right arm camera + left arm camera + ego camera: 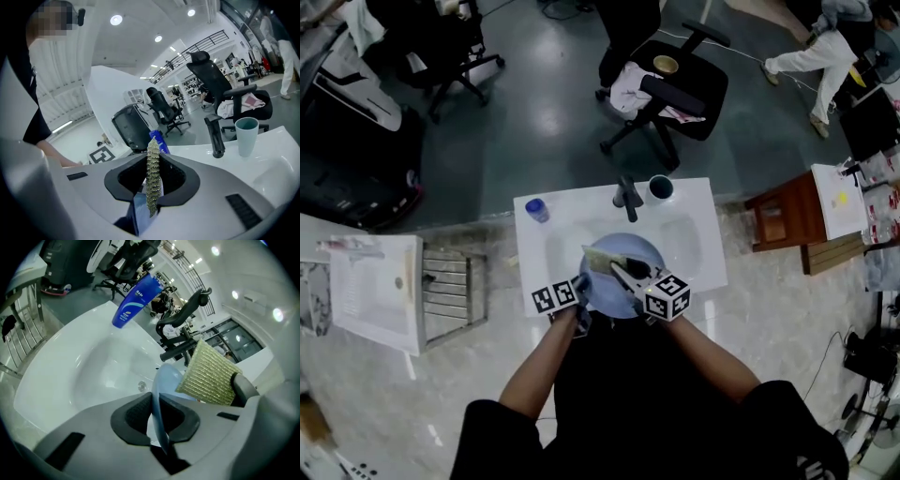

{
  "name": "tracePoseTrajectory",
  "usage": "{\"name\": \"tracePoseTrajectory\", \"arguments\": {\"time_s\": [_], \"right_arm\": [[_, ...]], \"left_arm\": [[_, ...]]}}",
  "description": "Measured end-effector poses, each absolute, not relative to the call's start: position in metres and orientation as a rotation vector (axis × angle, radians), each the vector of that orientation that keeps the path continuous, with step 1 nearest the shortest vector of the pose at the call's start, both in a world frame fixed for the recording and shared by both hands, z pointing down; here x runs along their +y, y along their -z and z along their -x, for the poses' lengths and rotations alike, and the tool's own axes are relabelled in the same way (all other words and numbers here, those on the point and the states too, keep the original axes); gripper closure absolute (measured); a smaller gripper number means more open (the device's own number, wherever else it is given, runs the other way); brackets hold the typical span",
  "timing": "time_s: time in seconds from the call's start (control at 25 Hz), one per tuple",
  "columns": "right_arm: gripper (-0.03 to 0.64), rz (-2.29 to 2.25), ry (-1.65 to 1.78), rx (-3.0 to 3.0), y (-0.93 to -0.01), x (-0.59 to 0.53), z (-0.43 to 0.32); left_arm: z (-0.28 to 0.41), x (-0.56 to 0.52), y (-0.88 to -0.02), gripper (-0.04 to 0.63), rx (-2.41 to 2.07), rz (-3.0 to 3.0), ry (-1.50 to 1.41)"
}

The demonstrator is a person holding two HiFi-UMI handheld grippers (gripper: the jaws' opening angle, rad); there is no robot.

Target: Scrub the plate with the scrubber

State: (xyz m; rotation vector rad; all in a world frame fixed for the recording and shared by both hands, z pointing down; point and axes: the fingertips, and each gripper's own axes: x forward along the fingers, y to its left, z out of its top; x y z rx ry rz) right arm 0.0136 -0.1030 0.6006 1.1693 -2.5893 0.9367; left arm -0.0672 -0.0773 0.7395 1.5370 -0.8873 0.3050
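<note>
At the upper left corner of the white sink (694, 246), a blue bottle (536, 210) stood on the rim with its cap on. What it held could not be seen.

To the right of it, your left tool (157, 418) was clamped tight on the near edge of the pale blue plate (637, 246). In the left gripper view the rim ran edge-on between the two dark pads, which pressed on it from both sides. You held the plate over the basin, in the middle of the head view and clear of the basin floor. The drain (141, 386) showed below and beyond it.

The yellow-green scrubber (208, 373) lay flat against the plate's upper face, toward its left side in the head view. Your right tool (152, 180) was closed on the scrubber. In the right gripper view it stood edge-on between the pads, pinched thin, with its top poking out past the tips.

Behind the plate, the black faucet (626, 197) rose from the back rim of the sink. Just right of the faucet, a teal cup (660, 187) stood upright on the same rim, apart from the faucet. Its inside looked dark from above, and you could not tell whether anything was in it.
</note>
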Motion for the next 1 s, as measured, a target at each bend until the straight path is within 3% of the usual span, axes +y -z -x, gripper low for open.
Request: {"name": "tracePoseTrajectory", "arguments": {"time_s": [0.32,0.8,1.0], "right_arm": [[0.554,-1.049,-0.979,-2.626,-0.608,-0.102,0.013],[0.538,-0.646,-0.632,-2.467,-0.642,-0.061,0.010],[0.531,-0.709,-0.627,-2.444,-0.648,-0.061,-0.009]], "left_arm": [[0.073,-0.061,-0.713,0.575,-0.906,-1.529,-0.234],[0.060,-0.040,-0.682,0.575,-1.039,-1.556,-0.233],[0.037,-0.027,-0.676,0.575,-1.062,-1.570,-0.260]]}}
